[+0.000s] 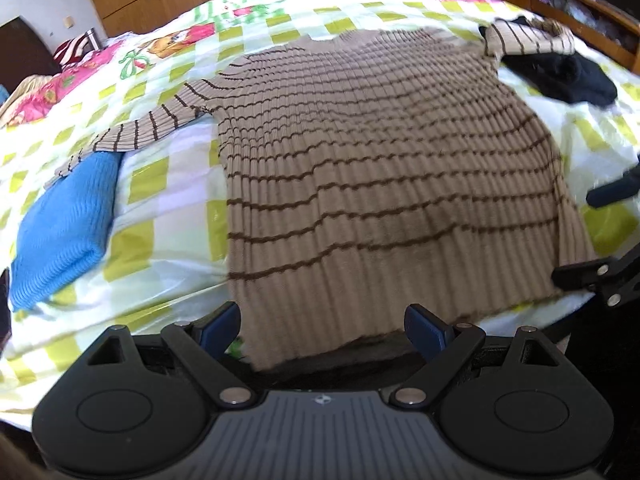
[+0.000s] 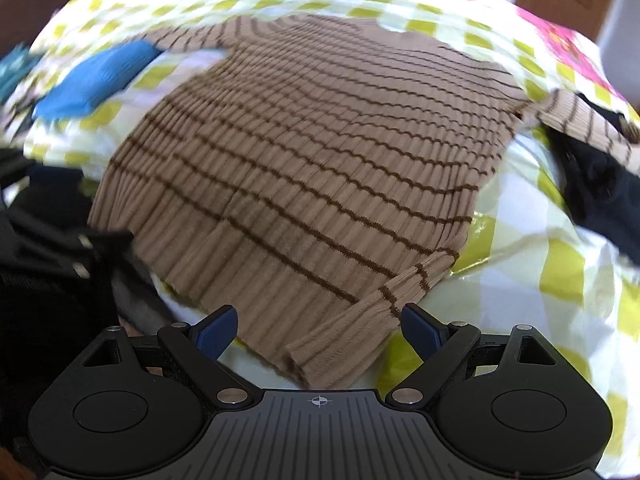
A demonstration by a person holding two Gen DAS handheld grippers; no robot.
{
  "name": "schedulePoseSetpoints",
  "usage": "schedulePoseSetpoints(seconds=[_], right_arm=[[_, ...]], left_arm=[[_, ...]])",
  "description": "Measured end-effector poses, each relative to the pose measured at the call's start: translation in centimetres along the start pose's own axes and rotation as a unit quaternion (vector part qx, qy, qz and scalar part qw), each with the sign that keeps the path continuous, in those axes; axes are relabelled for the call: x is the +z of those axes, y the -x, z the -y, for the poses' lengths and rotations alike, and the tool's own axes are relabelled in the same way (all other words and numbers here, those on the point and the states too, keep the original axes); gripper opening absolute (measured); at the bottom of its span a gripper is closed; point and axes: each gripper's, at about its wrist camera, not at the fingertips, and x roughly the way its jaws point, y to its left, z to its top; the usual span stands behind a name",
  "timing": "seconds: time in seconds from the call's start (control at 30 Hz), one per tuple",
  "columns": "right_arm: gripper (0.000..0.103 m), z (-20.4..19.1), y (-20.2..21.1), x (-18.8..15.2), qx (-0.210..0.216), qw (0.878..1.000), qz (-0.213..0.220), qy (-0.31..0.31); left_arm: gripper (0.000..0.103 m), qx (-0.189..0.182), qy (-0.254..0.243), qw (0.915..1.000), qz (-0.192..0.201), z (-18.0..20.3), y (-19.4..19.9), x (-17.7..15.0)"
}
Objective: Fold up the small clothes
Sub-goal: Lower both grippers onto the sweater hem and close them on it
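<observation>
A tan ribbed sweater with thin brown stripes [image 1: 376, 168] lies spread flat on the bed, hem toward me. Its left sleeve [image 1: 136, 132] stretches out to the left over a blue knit; its right sleeve [image 1: 528, 40] lies on a black garment. My left gripper [image 1: 322, 330] is open, its fingers on either side of the hem's left part. In the right wrist view the sweater [image 2: 320, 152] fills the middle. My right gripper [image 2: 318, 330] is open around the hem's right corner [image 2: 344, 344]. The right gripper's black body [image 1: 596, 280] shows at the left view's right edge.
A folded blue knit [image 1: 68, 224] lies left of the sweater, and shows in the right wrist view [image 2: 96, 80]. A black garment [image 1: 568, 76] lies at the far right. The bed has a green-checked floral cover [image 1: 168, 196]. Wooden furniture [image 1: 560, 4] stands behind.
</observation>
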Motion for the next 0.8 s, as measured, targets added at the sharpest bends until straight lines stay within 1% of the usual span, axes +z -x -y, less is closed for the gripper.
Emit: schedulePoseSetpoints(seconds=[0.07, 0.17, 0.23, 0.27, 0.33, 0.47, 0.5, 0.57, 0.6, 0.63, 0.67, 0.7, 0.73, 0.77, 0.8], right_arm=[[0.09, -0.3, -0.3, -0.3, 0.004, 1.0, -0.008, 0.024], [0.09, -1.2, -0.3, -1.1, 0.01, 0.996, -0.018, 0.082], [0.09, -1.6, 0.0, -1.6, -0.004, 0.992, -0.012, 0.125], [0.09, -1.5, 0.2, -1.7, -0.015, 0.99, -0.01, 0.14], [0.089, -1.0, 0.3, -1.6, -0.038, 0.987, -0.008, 0.156], [0.088, 0.8, 0.6, -1.6, -0.037, 0.988, -0.013, 0.151], [0.088, 1.1, 0.8, -1.7, -0.036, 0.987, -0.013, 0.157], [0.088, 1.3, 1.0, -1.8, -0.039, 0.983, -0.011, 0.181], [0.088, 1.2, 1.2, -1.9, -0.04, 0.979, -0.009, 0.199], [0.088, 1.0, 1.2, -2.0, -0.037, 0.974, -0.007, 0.223], [0.085, 0.6, 1.2, -2.0, -0.033, 0.968, -0.005, 0.249], [0.083, 0.3, 1.1, -2.1, -0.027, 0.96, -0.003, 0.278], [0.078, 0.1, 0.9, -2.1, -0.021, 0.952, -0.003, 0.305], [0.072, -0.2, 0.7, -2.0, -0.016, 0.943, -0.005, 0.332], [0.069, -0.3, 0.5, -2.0, -0.013, 0.933, -0.01, 0.36]], left_arm=[[0.101, -0.001, -0.024, 0.9997, -0.008, -0.1, 0.1, -0.3], [0.101, -0.001, -0.06, 0.998, -0.021, -0.1, 0.0, -0.8], [0.101, 0.009, -0.072, 0.997, -0.026, -0.4, -0.2, -0.8], [0.1, 0.013, -0.071, 0.997, -0.029, -0.8, -0.4, -0.8], [0.1, 0.009, -0.054, 0.9979, -0.033, -1.7, -0.8, -0.4], [0.093, -0.014, -0.016, 0.999, -0.038, -3.1, -1.8, 0.4], [0.091, -0.023, -0.01, 0.9988, -0.043, -3.3, -2.1, 0.5], [0.084, -0.031, -0.004, 0.9983, -0.05, -3.5, -2.6, 0.6], [0.082, -0.033, -0.003, 0.998, -0.053, -3.5, -2.9, 0.7], [0.076, -0.035, -0.002, 0.9978, -0.057, -3.6, -3.0, 0.7], [0.071, -0.038, 0.002, 0.9973, -0.062, -3.8, -3.2, 0.8], [0.069, -0.043, 0.008, 0.9967, -0.068, -4.0, -3.5, 0.8], [0.065, -0.051, 0.014, 0.9959, -0.073, -4.3, -3.5, 0.8], [0.064, -0.057, 0.018, 0.9954, -0.076, -4.4, -3.5, 0.9], [0.063, -0.059, 0.02, 0.995, -0.077, -4.6, -3.5, 0.9]])
